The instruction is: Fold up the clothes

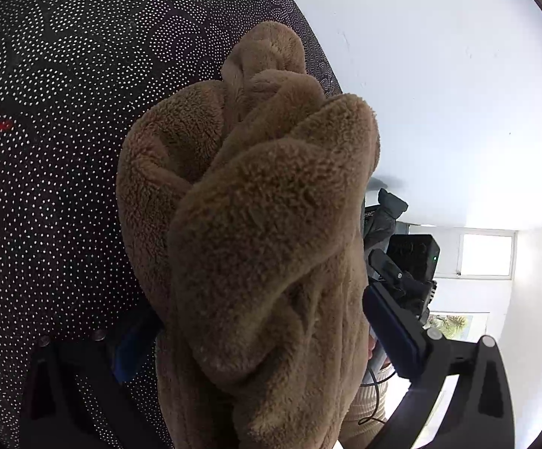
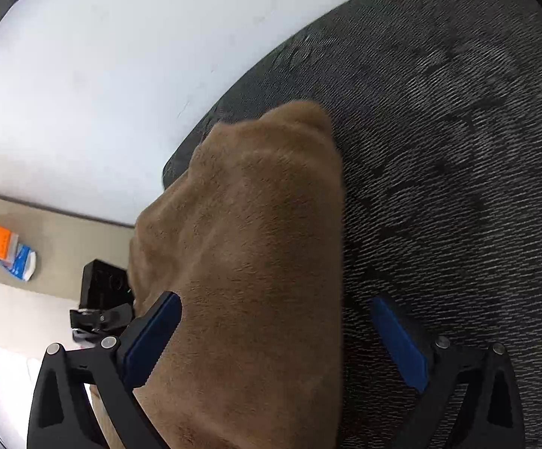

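Left hand-held gripper [image 1: 263, 340]: fingers spread, bunched brown fleece garment [image 1: 256, 224] filling the gap between blue pads [image 1: 394, 333]; clamped or merely draped, cannot tell. Right hand-held gripper [image 2: 274, 340]: fingers apart, same garment [image 2: 248, 247] against the left pad [image 2: 151, 340], right pad bare. Garment raised before dark dotted fabric [image 1: 65, 131], white ceiling [image 1: 458, 75] behind.
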{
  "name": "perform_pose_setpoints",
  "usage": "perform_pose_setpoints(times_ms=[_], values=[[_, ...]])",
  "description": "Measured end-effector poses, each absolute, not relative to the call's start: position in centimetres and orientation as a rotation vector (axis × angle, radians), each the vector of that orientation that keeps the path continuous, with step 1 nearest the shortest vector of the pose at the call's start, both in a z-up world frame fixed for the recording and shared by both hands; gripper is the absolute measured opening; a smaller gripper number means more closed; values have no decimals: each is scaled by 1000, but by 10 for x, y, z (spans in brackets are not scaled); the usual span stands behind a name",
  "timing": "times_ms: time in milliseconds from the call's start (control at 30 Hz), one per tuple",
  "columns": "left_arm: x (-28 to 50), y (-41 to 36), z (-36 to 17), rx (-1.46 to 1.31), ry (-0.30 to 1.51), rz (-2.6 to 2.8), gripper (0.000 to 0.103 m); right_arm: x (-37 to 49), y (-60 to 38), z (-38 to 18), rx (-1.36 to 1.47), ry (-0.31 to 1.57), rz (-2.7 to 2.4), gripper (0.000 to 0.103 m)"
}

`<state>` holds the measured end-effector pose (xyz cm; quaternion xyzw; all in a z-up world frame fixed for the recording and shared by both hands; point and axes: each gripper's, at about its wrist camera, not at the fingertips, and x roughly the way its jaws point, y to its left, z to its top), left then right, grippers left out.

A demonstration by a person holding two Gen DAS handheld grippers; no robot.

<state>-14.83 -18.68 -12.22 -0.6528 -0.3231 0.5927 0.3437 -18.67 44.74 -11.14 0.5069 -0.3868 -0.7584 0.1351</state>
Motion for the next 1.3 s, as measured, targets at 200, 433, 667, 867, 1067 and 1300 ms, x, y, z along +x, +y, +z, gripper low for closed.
perform_pose_setpoints(times_ms=[200,433,667,867,1067,1300], values=[[-150,-172,-113,-1730,-766,1580,103,-197,399,-114,1506,-998,-2028,103],[-151,-156,-103,-1734,-670,1610,103,-201,406,-125,1437,-1108,-1941,103],[-151,-140,-95,-1701,-683,1560,103,-203,394,-125,1424,-1052,-1982,103],[-146,-134,-92,-1692,-656,1584,103,-209,387,-130,1426,-1030,-1981,103],[-138,-132,-89,-1673,-657,1600,103,-214,376,-130,1432,-970,-2003,103],[-135,-127,-84,-1666,-659,1619,103,-213,365,-128,1403,-883,-2111,76]])
